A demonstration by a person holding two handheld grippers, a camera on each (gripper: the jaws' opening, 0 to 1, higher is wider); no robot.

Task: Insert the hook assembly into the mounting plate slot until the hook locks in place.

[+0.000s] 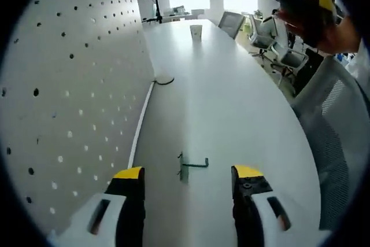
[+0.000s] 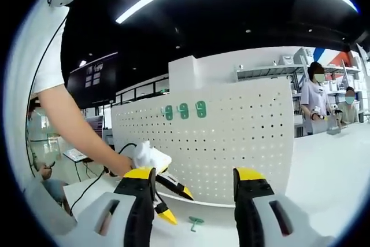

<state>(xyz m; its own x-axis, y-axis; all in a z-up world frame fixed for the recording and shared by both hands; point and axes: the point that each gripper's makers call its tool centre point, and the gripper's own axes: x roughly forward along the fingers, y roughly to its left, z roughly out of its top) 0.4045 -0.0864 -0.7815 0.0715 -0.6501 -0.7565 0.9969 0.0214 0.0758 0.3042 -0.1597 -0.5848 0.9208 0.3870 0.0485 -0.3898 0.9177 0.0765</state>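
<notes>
Between left gripper (image 1: 188, 192) tips (jaws apart), just ahead: hook (image 1: 191, 166).

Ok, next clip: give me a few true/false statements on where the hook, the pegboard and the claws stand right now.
1. The small green metal hook lies flat on the white table. True.
2. The left claw is shut on the hook. False: it is open, the hook lying free just ahead of it.
3. Three green hooks already hang on the white perforated pegboard. True.
4. The right claw carries a hook. False: it is open and empty.
5. The pegboard lies flat on the table. False: it stands upright.
</notes>
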